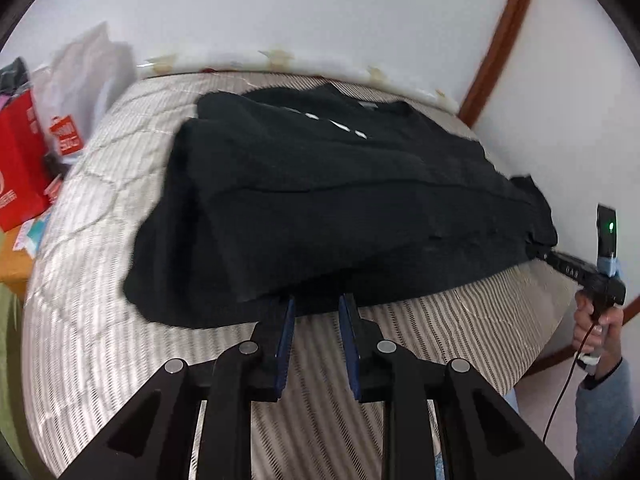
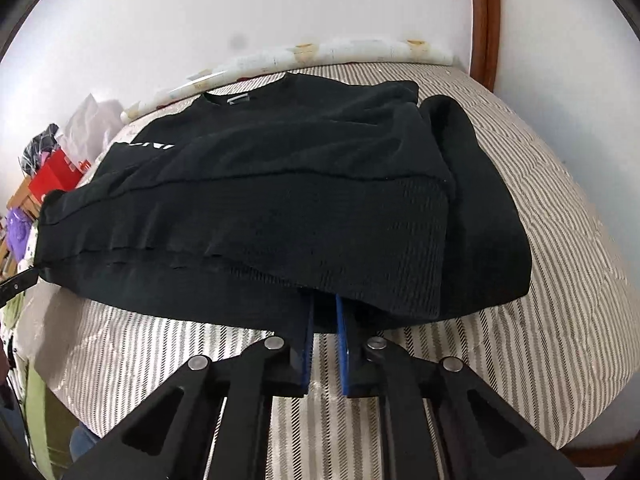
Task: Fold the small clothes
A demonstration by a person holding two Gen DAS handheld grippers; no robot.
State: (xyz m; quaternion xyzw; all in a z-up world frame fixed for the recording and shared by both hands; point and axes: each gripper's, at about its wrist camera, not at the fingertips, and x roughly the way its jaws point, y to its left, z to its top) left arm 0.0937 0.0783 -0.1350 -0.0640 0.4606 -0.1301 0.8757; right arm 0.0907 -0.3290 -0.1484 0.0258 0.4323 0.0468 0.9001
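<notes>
Hidden first: your fingertips on both tools run under the near hem of the black sweater (image 1: 320, 200), so the pads' contact is not visible in either wrist view. The white print on the chest is half covered by a fold and unreadable. At 3 o'clock in the left view, your right hand (image 1: 596, 320) and sleeve are cut off by the lens rim.

Left gripper (image 1: 316, 304): jaws narrow, a slim gap between the blue pads, tips buried in the hem at 6 o'clock of the garment. It looks pinched on the fabric edge.

Right gripper (image 2: 323, 308): jaws nearly together, tips under the ribbed hem; it appears clamped on the cloth. In the left view the same tool reaches the sweater's edge at 3 o'clock, a green light showing on its body.

The sweater lies on the striped mattress (image 1: 400, 360), collar toward the wall at 12 o'clock, the lower portion folded over the body, one sleeve bulging at 2 o'clock in the right view.

Surroundings: red box (image 1: 16, 176) and white plastic bag (image 1: 80, 76) at 9 o'clock beside the bed; wooden trim (image 1: 496, 44) at 1 o'clock. Nothing lies between tools and garment.
</notes>
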